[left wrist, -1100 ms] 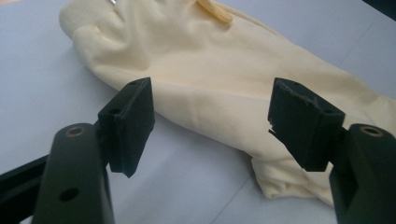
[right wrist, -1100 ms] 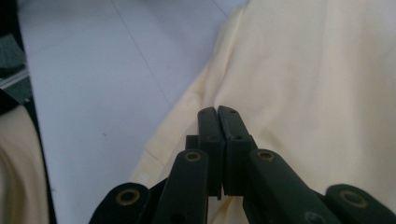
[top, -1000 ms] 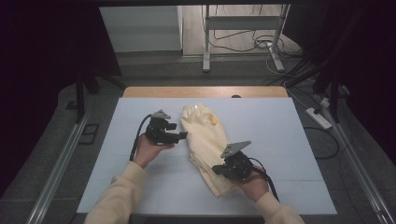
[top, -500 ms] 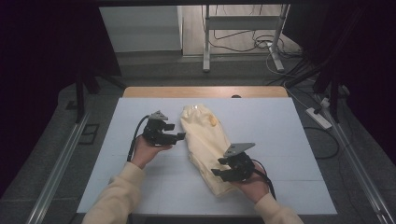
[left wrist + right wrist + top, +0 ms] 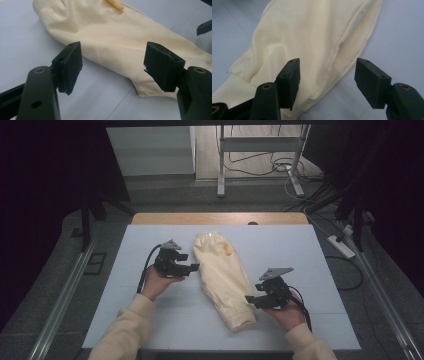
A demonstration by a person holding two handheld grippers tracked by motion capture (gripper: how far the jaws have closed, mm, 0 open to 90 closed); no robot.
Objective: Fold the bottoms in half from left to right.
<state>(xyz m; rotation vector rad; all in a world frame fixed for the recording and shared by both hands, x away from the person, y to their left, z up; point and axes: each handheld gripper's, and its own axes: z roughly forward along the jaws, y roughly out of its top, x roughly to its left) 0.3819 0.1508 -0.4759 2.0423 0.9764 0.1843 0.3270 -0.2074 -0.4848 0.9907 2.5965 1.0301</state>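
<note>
A folded cream sweatshirt [image 5: 222,279] lies lengthwise near the middle of the pale blue table [image 5: 320,255], ribbed hem toward the person. A small yellow patch [image 5: 228,249] sits near its far end; no writing on it can be read. The left gripper [image 5: 192,267] hovers just beside the garment's left edge, jaws spread wide and empty. The right gripper [image 5: 250,299] hangs at the near right edge, jaws likewise wide apart, gripping nothing.

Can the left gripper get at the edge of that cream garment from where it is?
Probably yes. The left gripper is open beside the cream garment, its jaws facing the near edge, with bare table between them.
</note>
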